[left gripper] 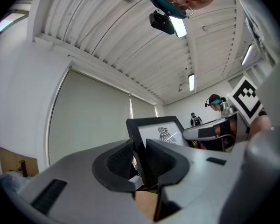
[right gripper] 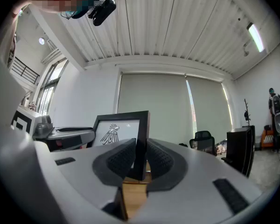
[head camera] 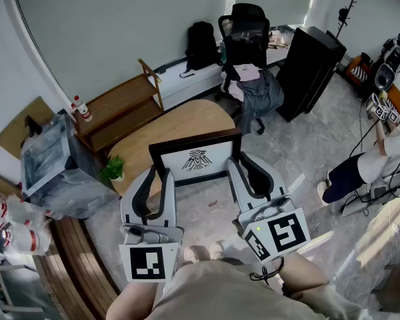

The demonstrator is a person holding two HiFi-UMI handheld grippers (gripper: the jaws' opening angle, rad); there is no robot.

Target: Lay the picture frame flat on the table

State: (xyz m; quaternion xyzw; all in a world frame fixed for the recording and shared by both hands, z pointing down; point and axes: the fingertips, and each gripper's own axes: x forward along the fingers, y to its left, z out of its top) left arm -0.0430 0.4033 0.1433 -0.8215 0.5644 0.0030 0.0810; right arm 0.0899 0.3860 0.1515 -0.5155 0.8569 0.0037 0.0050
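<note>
Showing bird emblem [head camera: 197, 159], black-edged picture frame [head camera: 217, 157] upright.

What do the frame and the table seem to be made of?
Frame: border looks like dark wood or plastic, matte black-brown; I cannot tell which. A bright streak crosses the white bird print in the left gripper view, so probably glass or clear plastic covers it.
Table: probably light wood or wood laminate, smooth, by its even tan colour.
</note>
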